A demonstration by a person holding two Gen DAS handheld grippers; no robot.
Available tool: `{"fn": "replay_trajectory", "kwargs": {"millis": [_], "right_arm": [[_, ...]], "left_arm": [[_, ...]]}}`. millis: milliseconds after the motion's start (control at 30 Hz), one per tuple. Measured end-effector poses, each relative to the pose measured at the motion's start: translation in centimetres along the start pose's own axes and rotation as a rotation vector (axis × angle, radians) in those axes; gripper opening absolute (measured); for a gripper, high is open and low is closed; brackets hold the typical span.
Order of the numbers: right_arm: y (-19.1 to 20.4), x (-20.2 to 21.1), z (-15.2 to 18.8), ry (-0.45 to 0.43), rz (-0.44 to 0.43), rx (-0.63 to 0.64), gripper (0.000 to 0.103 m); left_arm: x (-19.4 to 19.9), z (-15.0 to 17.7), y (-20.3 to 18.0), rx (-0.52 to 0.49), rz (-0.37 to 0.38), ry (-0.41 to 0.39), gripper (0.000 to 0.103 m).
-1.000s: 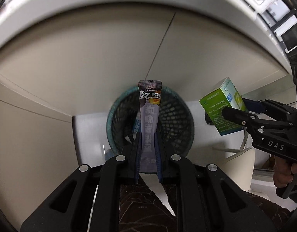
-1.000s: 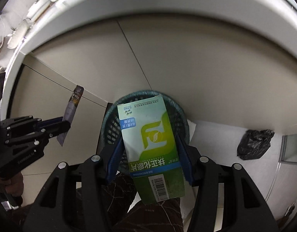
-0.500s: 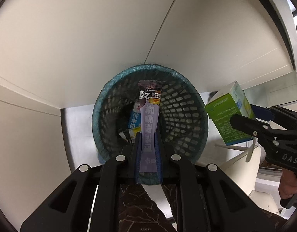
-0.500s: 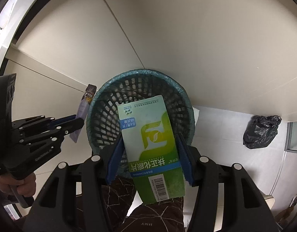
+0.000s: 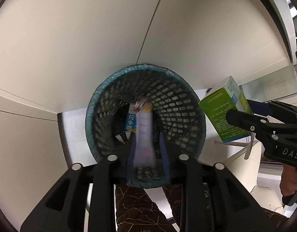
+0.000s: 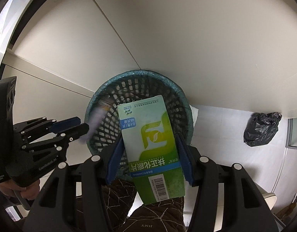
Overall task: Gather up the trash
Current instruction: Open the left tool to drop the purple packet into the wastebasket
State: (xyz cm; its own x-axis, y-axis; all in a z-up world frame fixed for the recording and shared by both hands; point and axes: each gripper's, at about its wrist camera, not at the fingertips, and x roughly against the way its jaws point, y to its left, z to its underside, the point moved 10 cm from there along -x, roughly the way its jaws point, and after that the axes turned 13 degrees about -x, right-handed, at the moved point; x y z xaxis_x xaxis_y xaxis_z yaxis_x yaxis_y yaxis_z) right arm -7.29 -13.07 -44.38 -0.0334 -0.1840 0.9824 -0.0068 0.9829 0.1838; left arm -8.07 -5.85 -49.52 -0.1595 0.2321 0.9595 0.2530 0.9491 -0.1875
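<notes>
A blue mesh waste basket (image 5: 102, 104) (image 6: 179, 96) stands on the floor below both grippers. My left gripper (image 5: 147, 154) has its jaws apart over the basket; a purple snack sachet (image 5: 144, 135) is blurred between them, falling toward the basket, and shows as a blur in the right wrist view (image 6: 95, 119). My right gripper (image 6: 151, 154) is shut on a green and white medicine box (image 6: 152, 139), held above the basket's right side, seen also in the left wrist view (image 5: 223, 116). A milk carton (image 5: 131, 121) lies inside the basket.
Cream cabinet panels (image 5: 90, 48) rise behind the basket. A black plastic bag (image 6: 261, 128) lies on the white floor to the right. My patterned dark trouser legs (image 5: 140, 208) are below the grippers.
Both grippers moved down closer over the basket. My left gripper opened and let go of the sachet, which now drops blurred. The right gripper still holds the box.
</notes>
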Motion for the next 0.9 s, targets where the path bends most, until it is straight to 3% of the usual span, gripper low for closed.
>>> {"fn": "replay_trajectory", "kwargs": {"millis": [167, 233, 500, 900], "right_arm": [[0.1, 0.0, -0.1, -0.001, -0.005, -0.003, 0.051], [0.2, -0.1, -0.1, -0.002, -0.009, -0.001, 0.051], [1.7, -0.6, -0.5, -0.012, -0.028, 0.007, 0.051], [3.6, -2.3, -0.8, -0.02, -0.016, 0.025, 0.052]], "left_arm": [[0.6, -0.1, 0.2, 0.012, -0.023, -0.021, 0.053], [0.9, 0.0, 0.6, 0.013, -0.049, -0.021, 0.066], [2.7, 0.0, 2.8, 0.037, -0.104, -0.051, 0.092], [3.3, 1.3, 4.9, 0.053, -0.104, -0.035, 0.096]]}}
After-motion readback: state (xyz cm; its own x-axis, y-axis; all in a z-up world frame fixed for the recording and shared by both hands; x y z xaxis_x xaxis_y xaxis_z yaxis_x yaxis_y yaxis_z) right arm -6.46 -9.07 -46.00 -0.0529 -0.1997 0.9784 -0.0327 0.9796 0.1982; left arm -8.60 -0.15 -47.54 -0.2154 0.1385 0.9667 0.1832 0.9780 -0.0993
